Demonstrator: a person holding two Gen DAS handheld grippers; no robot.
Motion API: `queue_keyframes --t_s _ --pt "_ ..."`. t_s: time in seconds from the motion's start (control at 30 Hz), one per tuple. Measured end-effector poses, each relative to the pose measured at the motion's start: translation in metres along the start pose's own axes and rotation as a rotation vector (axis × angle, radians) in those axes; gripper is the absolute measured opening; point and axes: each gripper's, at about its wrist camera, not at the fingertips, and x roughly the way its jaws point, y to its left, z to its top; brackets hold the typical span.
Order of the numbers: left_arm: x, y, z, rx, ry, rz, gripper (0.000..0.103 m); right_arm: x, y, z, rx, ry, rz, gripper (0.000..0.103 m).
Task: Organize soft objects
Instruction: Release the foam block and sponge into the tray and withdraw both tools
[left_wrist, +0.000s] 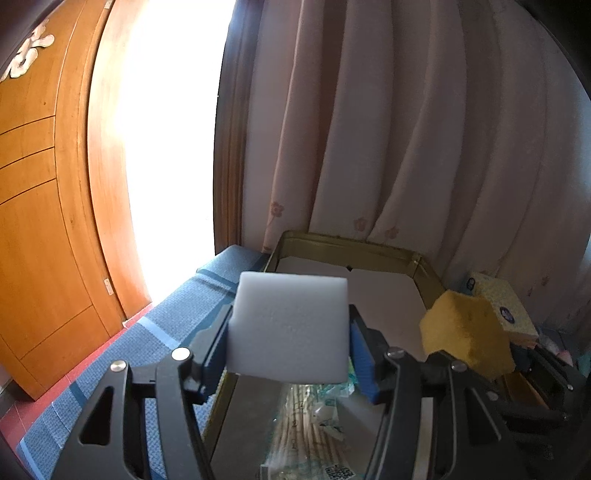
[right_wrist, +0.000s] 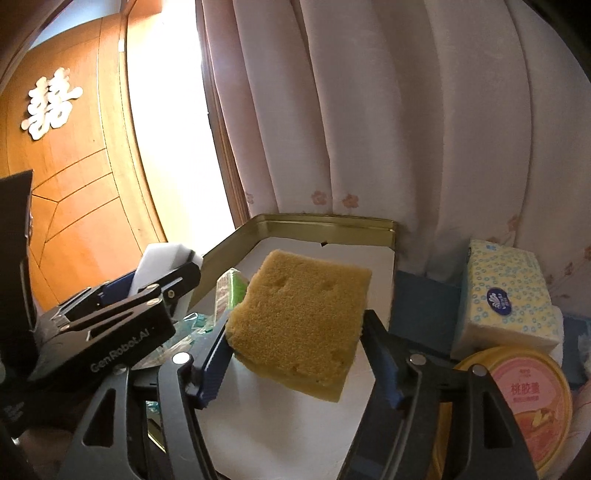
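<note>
Currently you hold the left hand-held gripper (left_wrist: 288, 328) clamped on a white foam block (left_wrist: 290, 326); both blue pads press its sides, and the block sits above the near-left part of the gold tin tray (left_wrist: 430, 275). Your right hand-held gripper (right_wrist: 295, 332) carries a yellow sponge (right_wrist: 301, 321), tilted, over the middle of the same tray. Its left pad touches the sponge edge; whether the right pad still presses cannot be told, so the grip is uncertain.

Surface notes: the tray has a low brass-coloured rim and a white liner (right_wrist: 354, 258). A green-topped packet (right_wrist: 231, 286) lies at its left side, with crinkled clear wrapping (left_wrist: 314, 417) at the near end. The tray rests on blue woven fabric (left_wrist: 177, 321) with lighter stripes; whether that covers a bench or a bed cannot be told.

Right of the tray: a yellow patterned tissue pack (right_wrist: 508, 295), and nearer to you a round pink-lidded tin (right_wrist: 524, 398), touching or just beside the pack.

Room notes: pale pink pleated curtains (right_wrist: 388, 129) with small flower prints hang directly behind the tray. Far left stands a wooden door (right_wrist: 74, 184) bearing a white paper-cut character (right_wrist: 50, 107). Strong daylight floods the gap between door and curtain. Red floor (left_wrist: 22, 410) shows at near left.
</note>
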Motion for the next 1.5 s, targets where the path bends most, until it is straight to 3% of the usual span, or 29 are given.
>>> queue_keyframes --t_s 0.2,0.23,0.3,0.4,0.6,0.8,0.93,0.97,1.03,1.2,1.5 --pt "-0.005 -0.003 0.0 0.01 -0.018 0.008 0.062 -0.012 -0.005 0.0 0.038 -0.035 0.041 0.08" --pt "-0.005 -0.005 0.0 0.016 -0.021 0.011 0.065 -0.013 -0.007 0.0 0.049 -0.039 0.05 0.08" --pt "-0.009 -0.009 -0.001 0.033 -0.042 0.016 0.084 -0.015 -0.009 0.0 0.07 -0.051 0.051 0.08" --pt "-0.019 -0.015 -0.002 0.054 -0.105 0.001 0.103 -0.028 -0.01 0.001 0.089 -0.119 0.01 0.08" --pt "-0.034 -0.018 -0.002 0.065 -0.186 -0.076 0.103 -0.074 -0.026 -0.004 0.165 -0.321 -0.215 0.089" --pt "-0.057 0.028 0.0 -0.185 -0.336 -0.087 0.103 -0.105 -0.018 -0.011 0.136 -0.453 -0.39 0.089" --pt "-0.064 0.056 -0.005 -0.343 -0.403 0.04 0.103 -0.108 -0.012 -0.012 0.104 -0.476 -0.457 0.089" --pt "-0.063 0.06 -0.006 -0.363 -0.402 0.079 0.103 -0.108 -0.01 -0.013 0.099 -0.476 -0.466 0.089" --pt "-0.058 0.059 -0.005 -0.362 -0.379 0.084 0.103 -0.108 -0.007 -0.014 0.088 -0.483 -0.48 0.089" --pt "-0.044 0.032 0.001 -0.225 -0.336 0.073 0.103 -0.11 -0.004 -0.014 0.041 -0.469 -0.5 0.09" --pt "-0.029 -0.002 0.0 -0.086 -0.231 -0.008 0.103 -0.099 -0.007 -0.021 -0.002 -0.368 -0.526 0.09"
